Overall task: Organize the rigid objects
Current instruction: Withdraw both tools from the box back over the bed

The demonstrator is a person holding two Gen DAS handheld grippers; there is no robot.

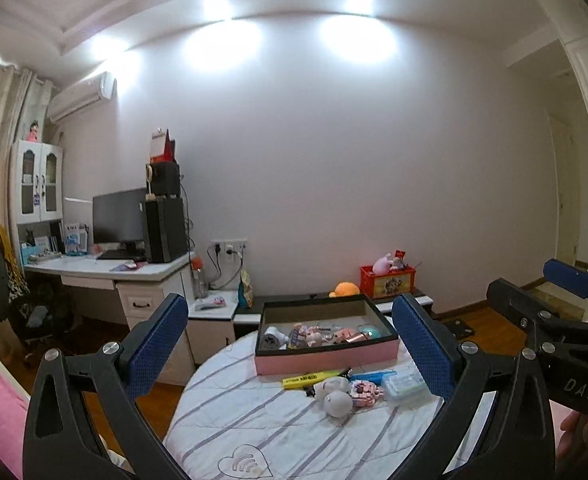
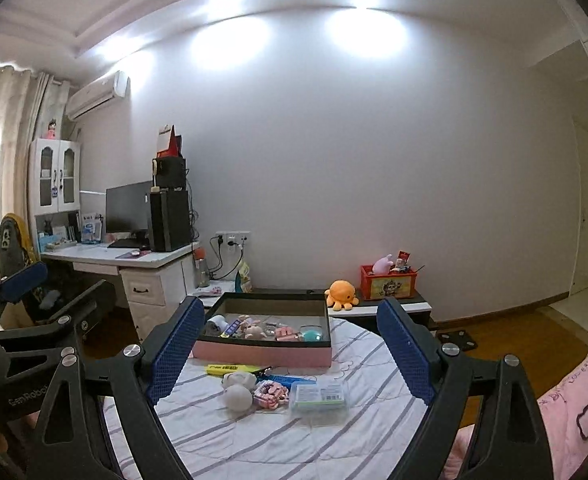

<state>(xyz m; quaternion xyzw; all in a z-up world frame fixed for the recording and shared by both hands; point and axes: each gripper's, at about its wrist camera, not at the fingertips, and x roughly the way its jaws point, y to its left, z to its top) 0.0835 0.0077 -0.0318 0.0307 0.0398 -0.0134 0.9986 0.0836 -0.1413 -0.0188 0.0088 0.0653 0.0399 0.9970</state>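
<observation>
A pink box with a black rim (image 1: 326, 360) (image 2: 265, 354) stands on a round table with a striped cloth (image 1: 261, 432) (image 2: 253, 436) and holds several small toys. In front of it lie a yellow marker (image 1: 308, 380) (image 2: 229, 368), a white round toy (image 1: 336, 398) (image 2: 237, 394), a pink block toy (image 1: 364, 392) (image 2: 269, 394), a blue pen (image 1: 374, 377) (image 2: 287, 381) and a clear plastic case (image 1: 406, 386) (image 2: 320, 394). My left gripper (image 1: 289, 344) and right gripper (image 2: 289, 344) are open and empty, held above the near table, well short of the objects.
The right gripper shows at the right edge of the left wrist view (image 1: 558, 320); the left gripper shows at the left of the right wrist view (image 2: 25, 320). Behind the table are a low cabinet with an orange plush (image 2: 341, 294) and a red crate (image 2: 388, 282), and a desk (image 1: 109, 272).
</observation>
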